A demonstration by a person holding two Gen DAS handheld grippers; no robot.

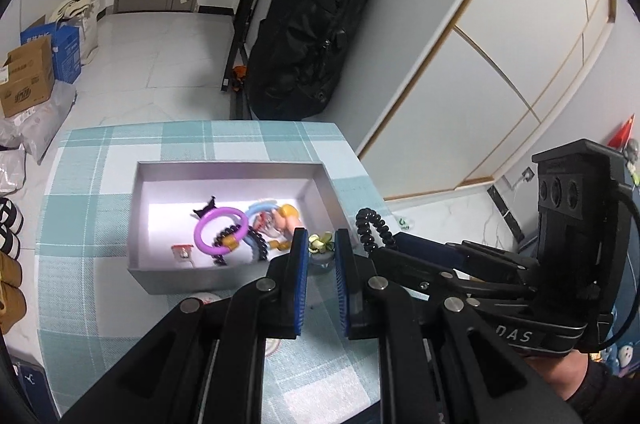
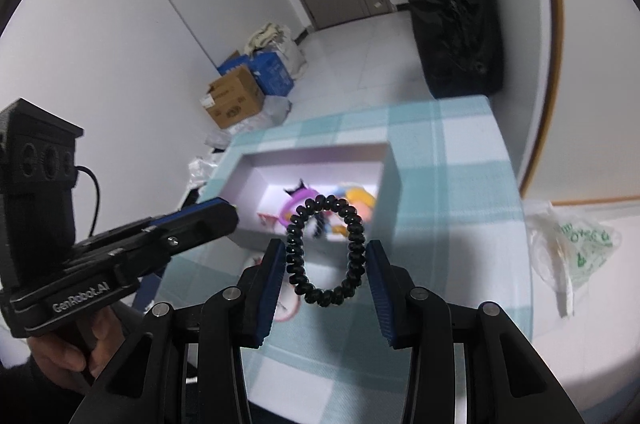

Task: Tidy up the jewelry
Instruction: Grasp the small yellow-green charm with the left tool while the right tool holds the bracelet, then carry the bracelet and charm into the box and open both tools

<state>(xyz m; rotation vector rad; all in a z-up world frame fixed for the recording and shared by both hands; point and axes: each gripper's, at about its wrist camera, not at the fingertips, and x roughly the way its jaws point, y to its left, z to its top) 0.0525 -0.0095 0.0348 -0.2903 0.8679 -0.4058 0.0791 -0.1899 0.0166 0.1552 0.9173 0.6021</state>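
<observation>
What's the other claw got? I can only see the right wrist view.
Observer: The left claw pinches a small green-and-yellow flower charm.
Operator: What's in the box? It's all blurry here.
Observer: In the box, a string of dark beads passes through a purple ring.
Operator: Anything on the floor I can't see?
Observer: Yes, what look like striped slippers lie on the floor.
</observation>
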